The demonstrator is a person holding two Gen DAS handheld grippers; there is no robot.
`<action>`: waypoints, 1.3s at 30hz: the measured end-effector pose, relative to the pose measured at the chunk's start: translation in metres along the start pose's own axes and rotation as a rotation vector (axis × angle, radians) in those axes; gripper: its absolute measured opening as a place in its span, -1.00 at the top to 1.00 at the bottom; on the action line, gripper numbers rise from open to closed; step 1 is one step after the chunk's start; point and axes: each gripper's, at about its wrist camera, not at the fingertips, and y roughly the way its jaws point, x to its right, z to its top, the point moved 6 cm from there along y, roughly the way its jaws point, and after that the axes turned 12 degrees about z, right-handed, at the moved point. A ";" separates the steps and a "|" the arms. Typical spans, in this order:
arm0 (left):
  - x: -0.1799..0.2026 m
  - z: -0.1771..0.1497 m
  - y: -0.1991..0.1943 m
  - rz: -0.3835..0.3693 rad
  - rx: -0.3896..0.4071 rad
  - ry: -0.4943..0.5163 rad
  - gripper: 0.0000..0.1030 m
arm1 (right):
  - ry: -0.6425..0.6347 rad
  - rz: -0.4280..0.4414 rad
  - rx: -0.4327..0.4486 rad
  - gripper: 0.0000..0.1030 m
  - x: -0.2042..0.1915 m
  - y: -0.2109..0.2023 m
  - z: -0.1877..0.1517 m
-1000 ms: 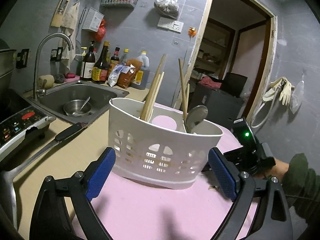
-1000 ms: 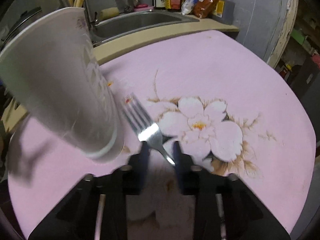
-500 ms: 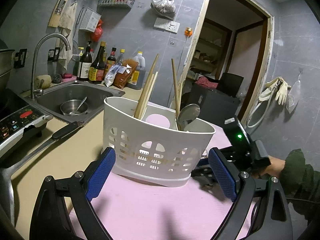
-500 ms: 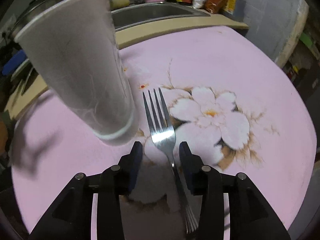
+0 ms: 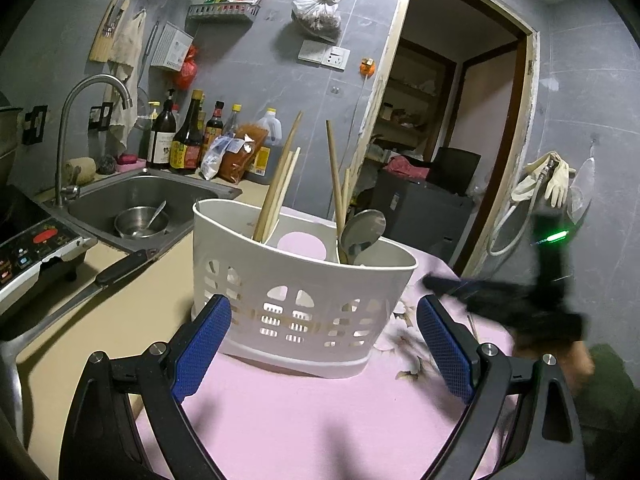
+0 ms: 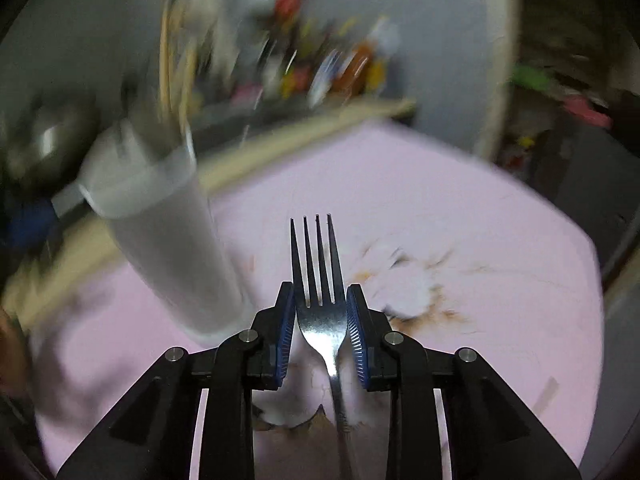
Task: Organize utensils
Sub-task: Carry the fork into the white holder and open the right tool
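Observation:
A white slotted utensil caddy (image 5: 296,300) stands on the pink table cover (image 5: 304,420), holding wooden chopsticks (image 5: 280,192) and a metal spoon (image 5: 362,232). My left gripper (image 5: 324,340) is open, its blue pads on either side of the caddy's near wall, not touching it. My right gripper (image 6: 320,320) is shut on a steel fork (image 6: 318,280), tines pointing forward, lifted above the cover. The caddy (image 6: 168,248) shows blurred at the left in the right wrist view. The right gripper (image 5: 512,304) shows blurred at the right of the caddy in the left wrist view.
A sink (image 5: 136,200) with a steel bowl (image 5: 140,222) lies back left, with a tap (image 5: 80,128) and bottles (image 5: 188,136) behind. A long knife (image 5: 92,288) lies on the beige counter. An induction cooker (image 5: 32,248) sits far left. A doorway (image 5: 448,152) opens behind.
The right gripper has closed on the fork and lifted it off the cover, swinging upward fast. The left gripper has stayed open around the caddy.

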 end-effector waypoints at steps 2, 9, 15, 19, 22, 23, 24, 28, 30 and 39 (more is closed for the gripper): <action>0.000 0.003 -0.001 -0.012 0.010 -0.009 -0.76 | -0.003 -0.015 0.124 0.57 -0.013 -0.032 0.017; -0.010 0.010 -0.010 -0.008 0.036 -0.040 -0.76 | -0.083 0.040 0.372 0.58 -0.067 -0.083 0.087; -0.019 0.012 -0.017 0.015 0.049 -0.049 -0.76 | -0.150 0.075 0.490 0.58 -0.099 -0.086 0.134; -0.024 0.012 -0.021 0.034 0.059 -0.045 -0.77 | -0.154 0.066 0.444 0.58 -0.104 -0.056 0.133; -0.025 0.012 -0.022 0.048 0.063 -0.041 -0.76 | -0.120 0.068 0.374 0.58 -0.096 -0.032 0.118; -0.026 0.012 -0.022 0.048 0.063 -0.043 -0.76 | -0.107 0.066 0.354 0.58 -0.091 -0.026 0.112; -0.026 0.012 -0.022 0.047 0.062 -0.045 -0.76 | -0.094 0.066 0.338 0.57 -0.088 -0.022 0.108; -0.024 0.013 -0.020 0.045 0.060 -0.047 -0.76 | -0.076 0.055 0.279 0.56 -0.080 -0.010 0.091; -0.021 0.014 -0.020 0.046 0.060 -0.043 -0.77 | -0.075 0.053 0.261 0.55 -0.077 -0.008 0.084; -0.003 0.023 -0.021 0.033 0.081 -0.024 -0.77 | -0.046 0.026 0.320 0.21 -0.069 -0.034 0.074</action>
